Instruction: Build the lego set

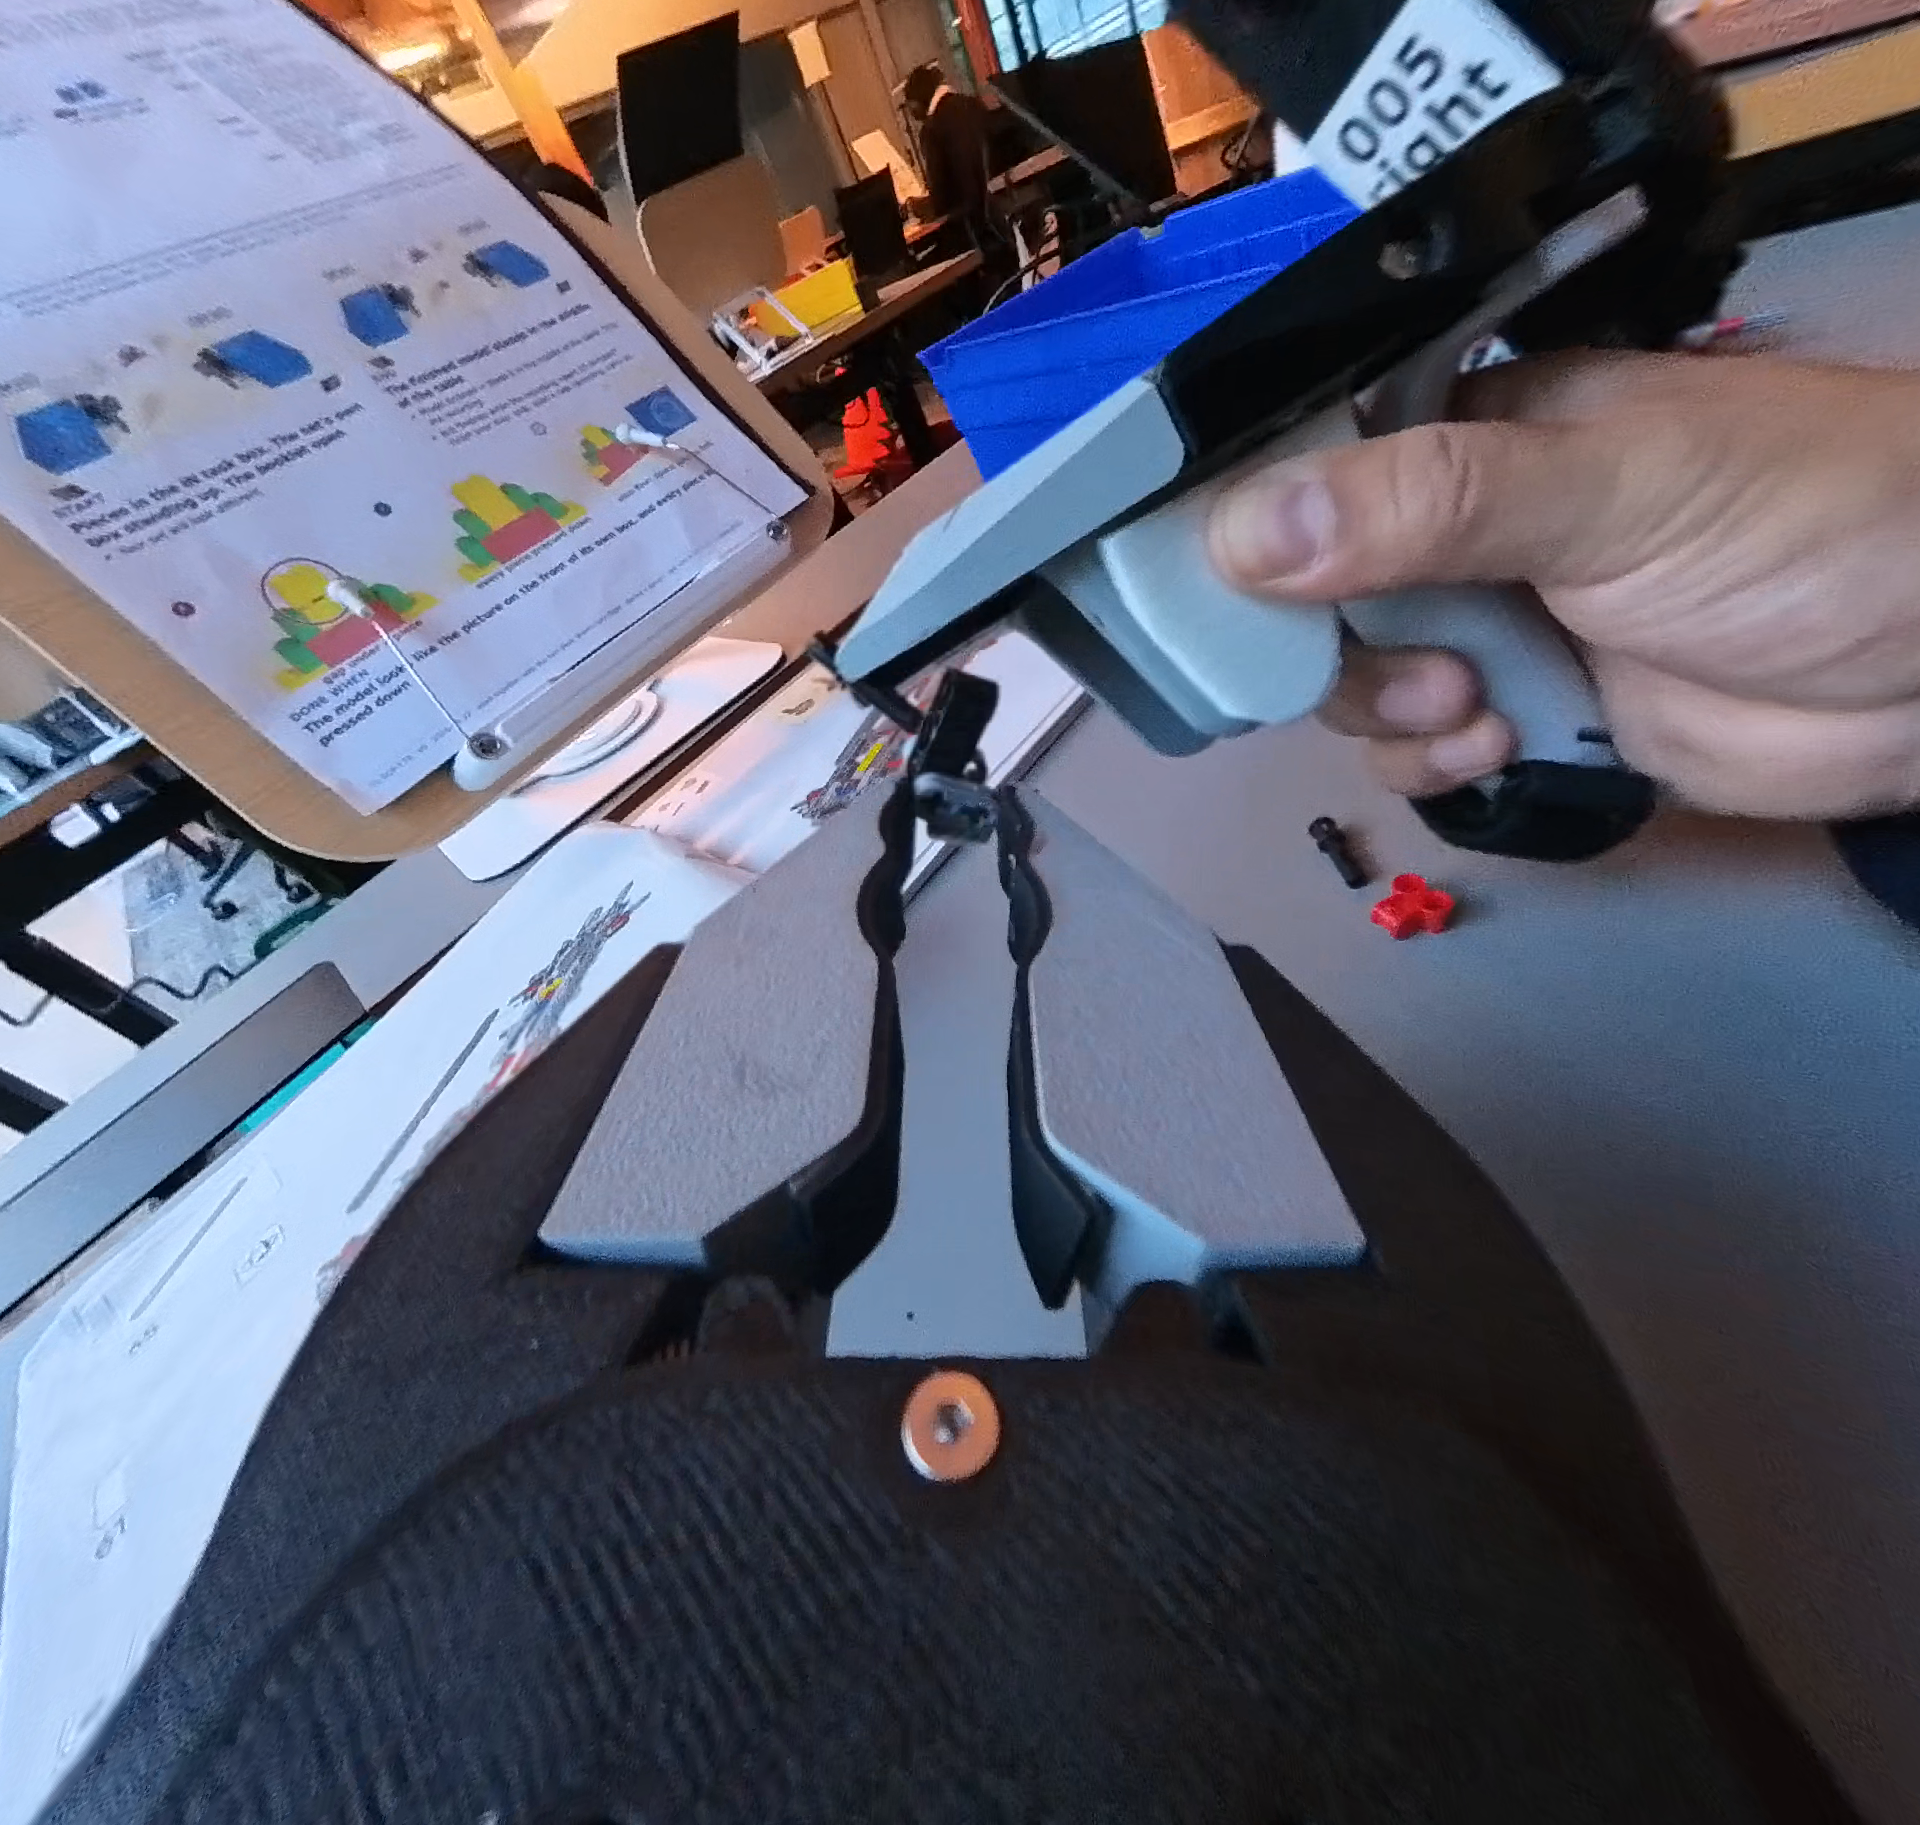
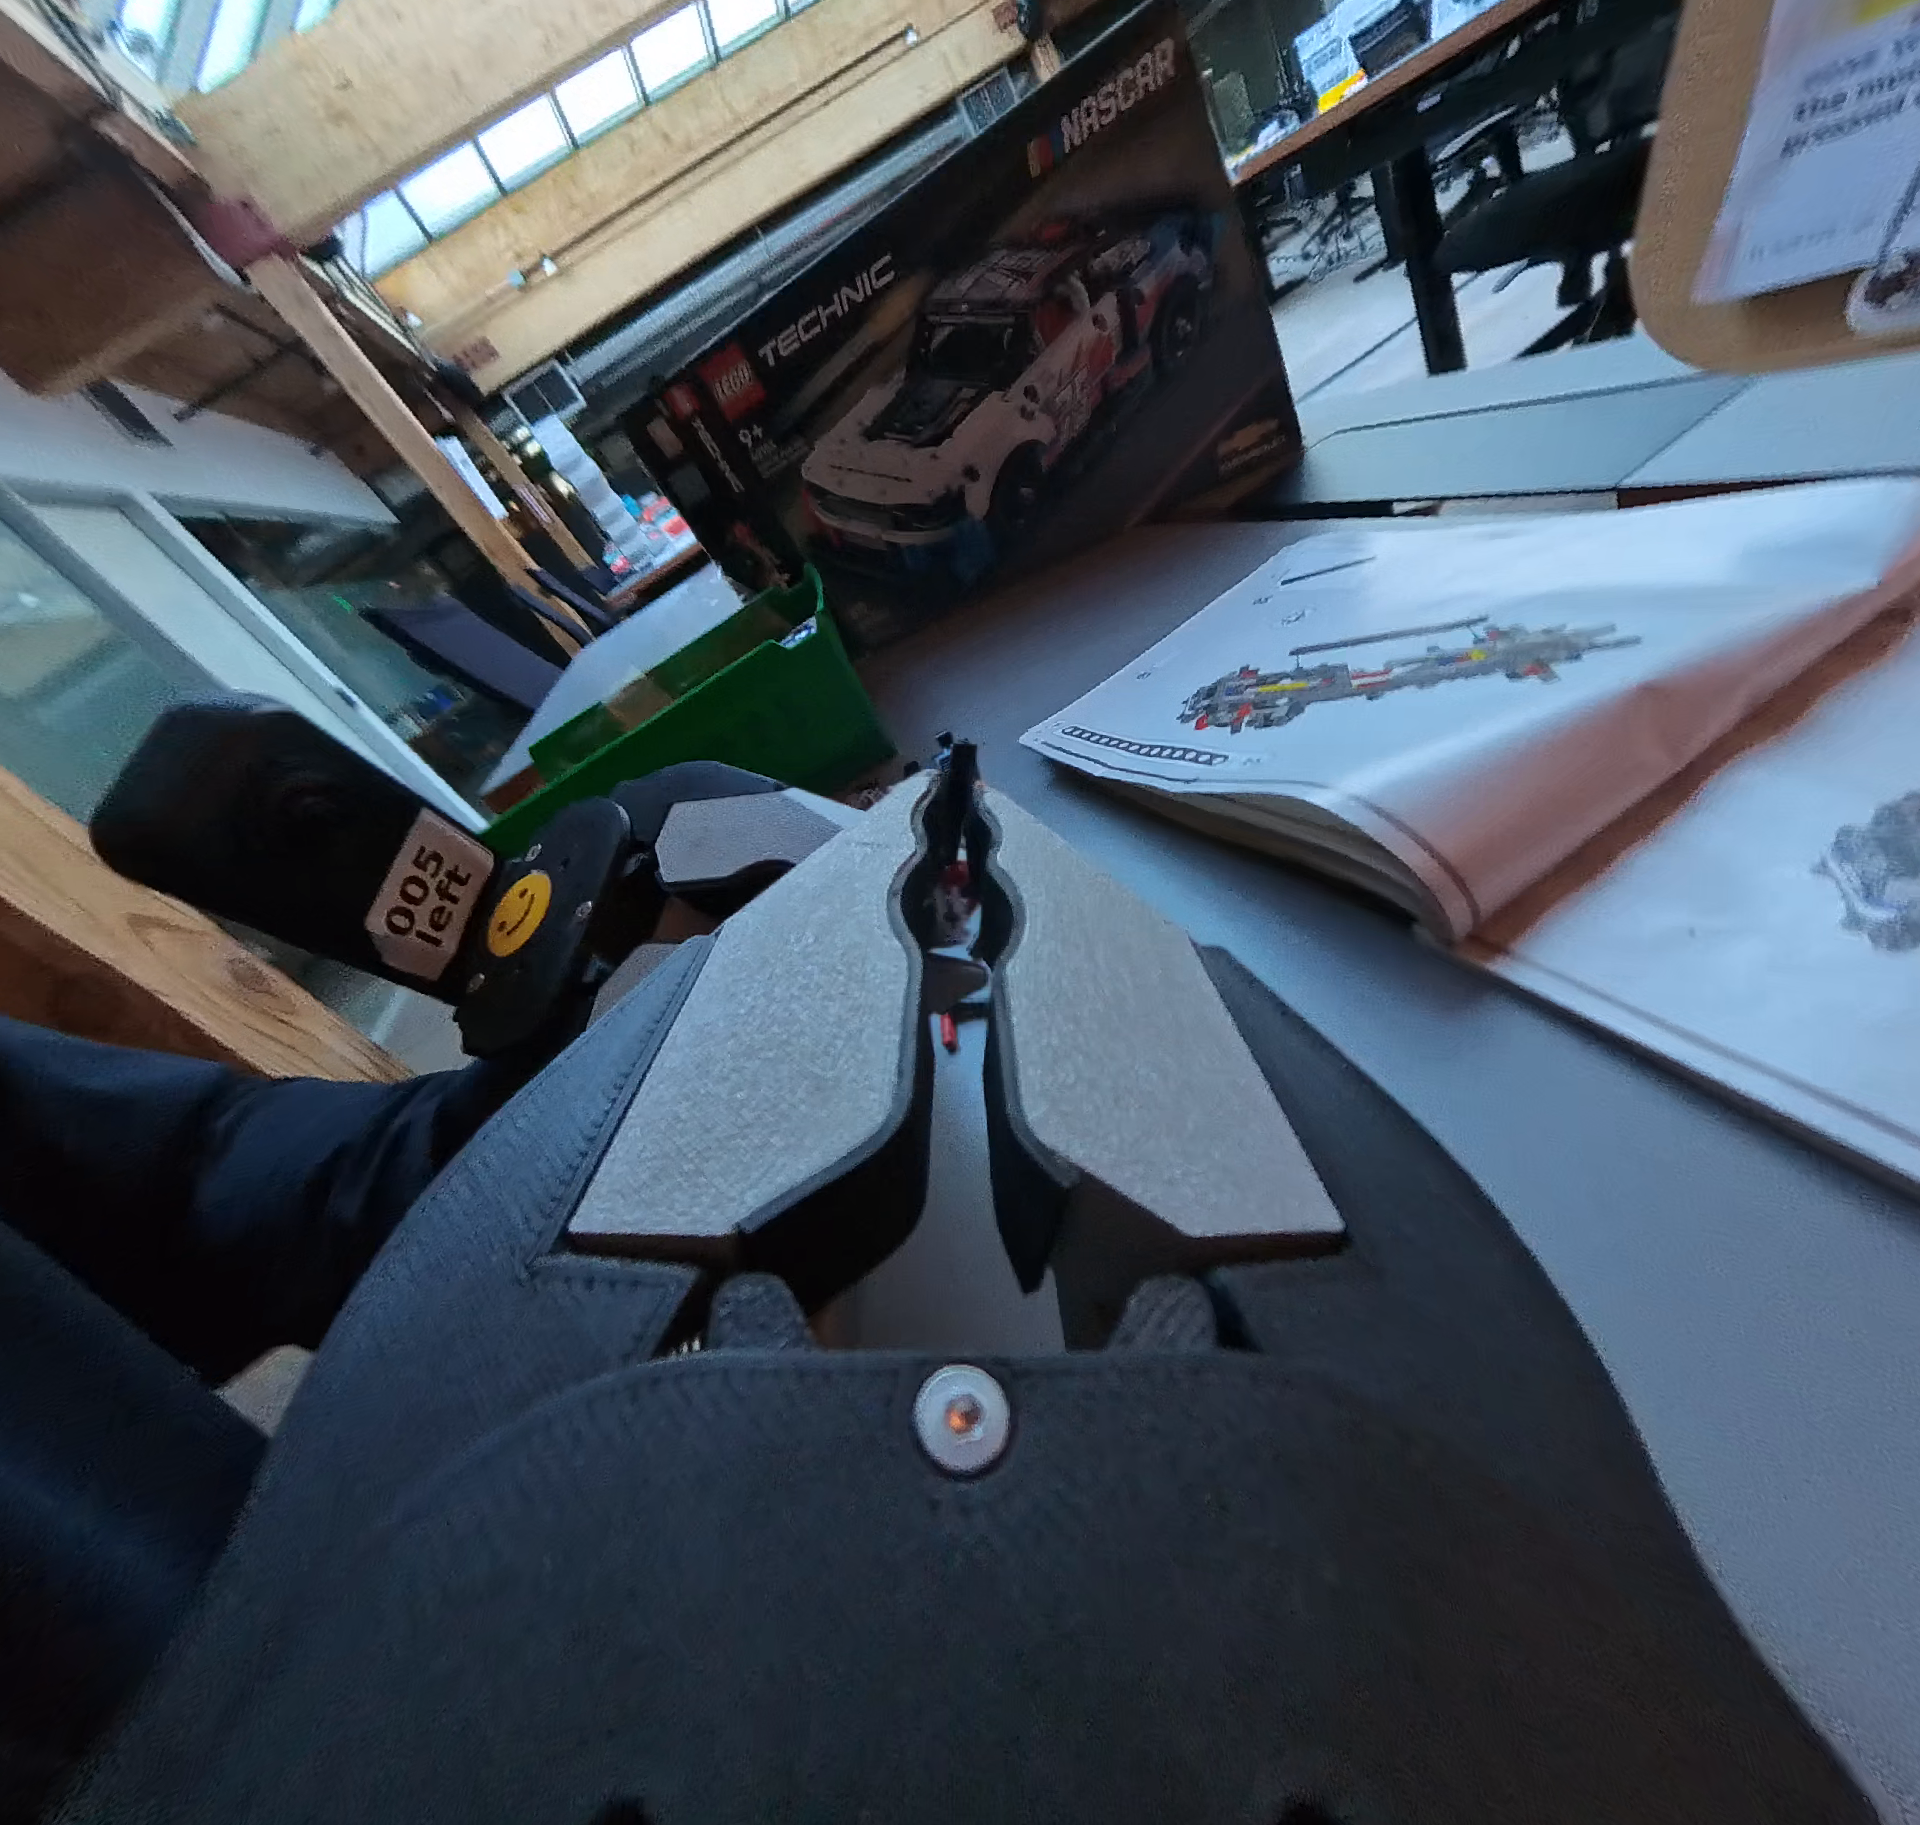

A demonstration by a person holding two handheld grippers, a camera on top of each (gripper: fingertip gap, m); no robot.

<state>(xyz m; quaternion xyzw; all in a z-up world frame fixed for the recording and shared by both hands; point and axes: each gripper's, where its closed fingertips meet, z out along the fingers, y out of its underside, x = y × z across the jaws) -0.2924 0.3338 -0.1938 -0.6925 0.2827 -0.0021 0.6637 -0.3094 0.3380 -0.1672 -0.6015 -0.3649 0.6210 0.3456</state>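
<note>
In the left wrist view my left gripper (image 1: pixel 956 814) is shut on a small grey and black brick assembly (image 1: pixel 951 807), holding it above the table. A black part (image 1: pixel 961 726) of the assembly stands up from the fingertips. My right gripper (image 1: pixel 836 658), held by a hand (image 1: pixel 1610 570), comes in from the right. It is shut on a thin black pin (image 1: pixel 873 697) whose end meets that black part. In the right wrist view my right gripper (image 2: pixel 958 799) pinches the black pin (image 2: pixel 961 765). One of the left gripper's fingers (image 2: pixel 717 840) lies just to the left.
A red cross-shaped piece (image 1: pixel 1411 905) and a loose black pin (image 1: pixel 1340 853) lie on the grey table (image 1: pixel 1558 1152). An open booklet (image 2: pixel 1455 736) lies ahead. A blue bin (image 1: pixel 1091 341), a green bin (image 2: pixel 748 705), the set's box (image 2: pixel 987 404) and an instruction sheet on a stand (image 1: pixel 312 373) surround the work area. The tips of both grippers are at nearly the same place. It is some 11 centimetres from my left tips to the red cross-shaped piece (image 1: pixel 1411 905).
</note>
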